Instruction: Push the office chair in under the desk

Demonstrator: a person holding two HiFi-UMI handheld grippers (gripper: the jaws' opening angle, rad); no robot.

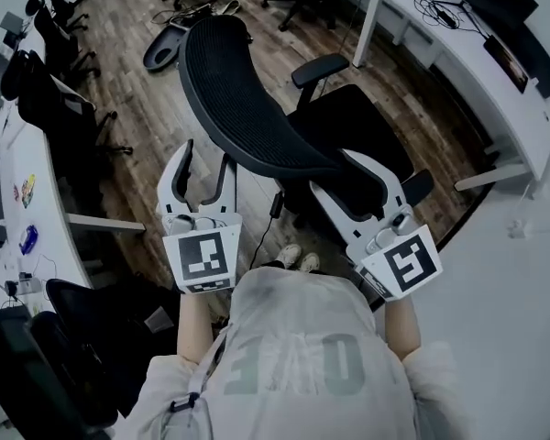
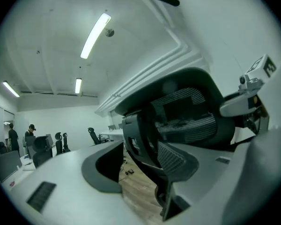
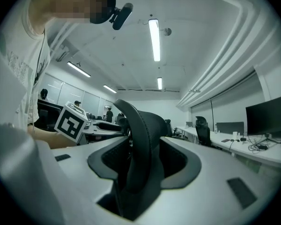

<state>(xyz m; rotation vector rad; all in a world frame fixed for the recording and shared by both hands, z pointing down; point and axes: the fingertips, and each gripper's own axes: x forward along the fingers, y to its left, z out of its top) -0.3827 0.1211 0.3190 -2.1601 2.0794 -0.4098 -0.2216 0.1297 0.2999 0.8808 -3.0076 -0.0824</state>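
The black mesh office chair (image 1: 247, 108) stands on the wood floor, its back toward me and its seat (image 1: 353, 122) facing the curved white desk (image 1: 467, 62) at the upper right. My left gripper (image 1: 206, 159) is at the backrest's lower left edge; its jaws stand apart, with the chair's back frame (image 2: 145, 139) between them close to the right jaw, and floor showing in the gap. My right gripper (image 1: 335, 174) straddles the backrest's right edge (image 3: 143, 139), open, with room on both sides of the rim.
Another white desk (image 1: 32, 200) runs down the left with black chairs (image 1: 60, 108) along it, and one chair (image 1: 82, 337) is close at the bottom left. Cables (image 1: 197, 7) lie on the floor beyond. The desk's leg (image 1: 367, 26) stands past the chair. People (image 2: 13, 137) stand far off.
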